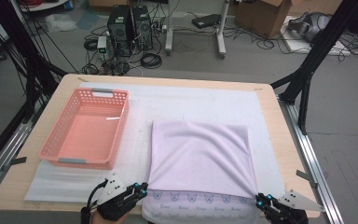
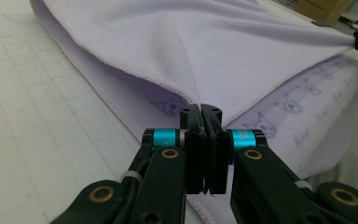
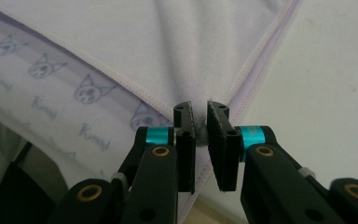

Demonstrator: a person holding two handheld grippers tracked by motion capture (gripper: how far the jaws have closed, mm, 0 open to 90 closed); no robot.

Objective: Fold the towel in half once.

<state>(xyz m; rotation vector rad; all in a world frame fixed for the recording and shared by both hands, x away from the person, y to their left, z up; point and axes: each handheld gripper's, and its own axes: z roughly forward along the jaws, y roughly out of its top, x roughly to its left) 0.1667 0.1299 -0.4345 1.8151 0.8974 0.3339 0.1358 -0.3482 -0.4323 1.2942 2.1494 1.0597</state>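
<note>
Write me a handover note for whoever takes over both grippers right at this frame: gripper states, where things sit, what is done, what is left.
Left gripper: shut on the near left corner of the top layer of the lilac towel.
Right gripper: shut on the near right corner of that same layer.
Towel: lies on the white mat, folded over; the top layer stops short of the near edge, leaving a strip with cat prints uncovered.
Pink basket: on the mat to the left of the towel, nothing in it.
Done: one fold appears made, both corners gripped.
Left: probably finish folding, then likely move the towel to the basket.
</note>
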